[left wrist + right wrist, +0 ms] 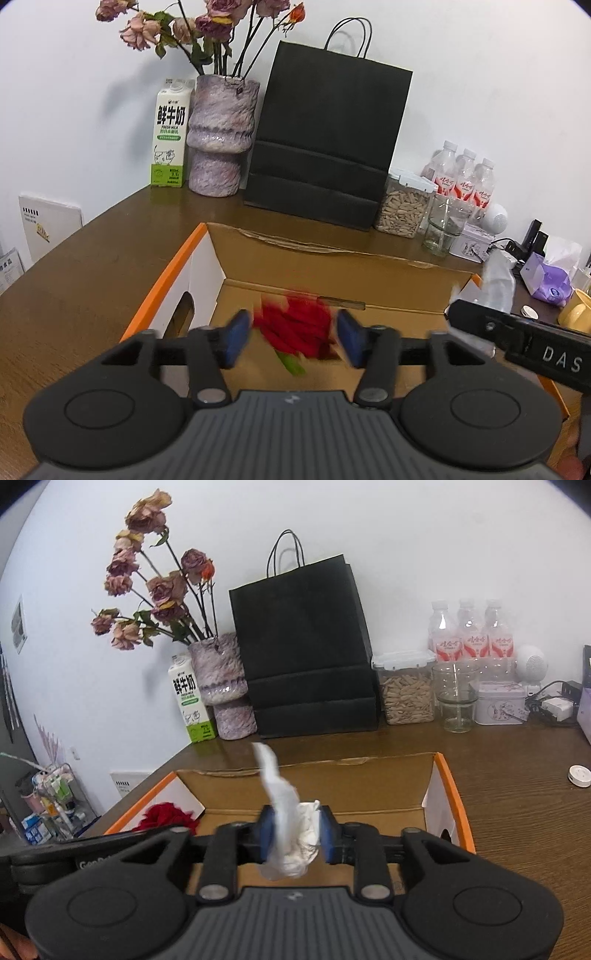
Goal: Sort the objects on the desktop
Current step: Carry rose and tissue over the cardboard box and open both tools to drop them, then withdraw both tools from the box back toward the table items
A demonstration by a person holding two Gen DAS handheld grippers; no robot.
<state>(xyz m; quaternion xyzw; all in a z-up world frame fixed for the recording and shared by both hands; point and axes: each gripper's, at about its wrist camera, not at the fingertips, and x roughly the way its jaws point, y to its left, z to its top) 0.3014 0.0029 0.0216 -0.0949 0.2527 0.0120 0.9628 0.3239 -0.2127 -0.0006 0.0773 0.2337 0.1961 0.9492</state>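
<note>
Left wrist view: the left gripper [293, 338] hangs over the open box [332, 266] on the desk [92, 258], pointing down into it. Its blue pads [236, 338] stand apart, and the red flower [295, 326] sits blurred between and just beyond them, with gaps on both sides; the pads do not press on it. The flower's green stem [291, 363] runs from the bloom back toward the camera, so its long axis lies roughly along the gripper's pointing line, not across the jaws. The flower looks to be over the box floor at the box's left end, probably dropping or just landed. At the right edge the right gripper's body shows, with white tissue [496, 275] sticking up beyond it.

Right wrist view: the right gripper [295, 834] also points into the box [443, 786], further toward its right end. The crumpled tissue [291, 834] sits between the pads [327, 834], its long tail rising up and away from the jaws. The jaws are part-way apart; whether the pads still pinch the wad I cannot tell. The flower [166, 814] lies low at left, well nearer the left gripper.

Judgement: each item is already above the box, straight ahead of its own gripper, so the coming move is simply to let go and back out.
</note>
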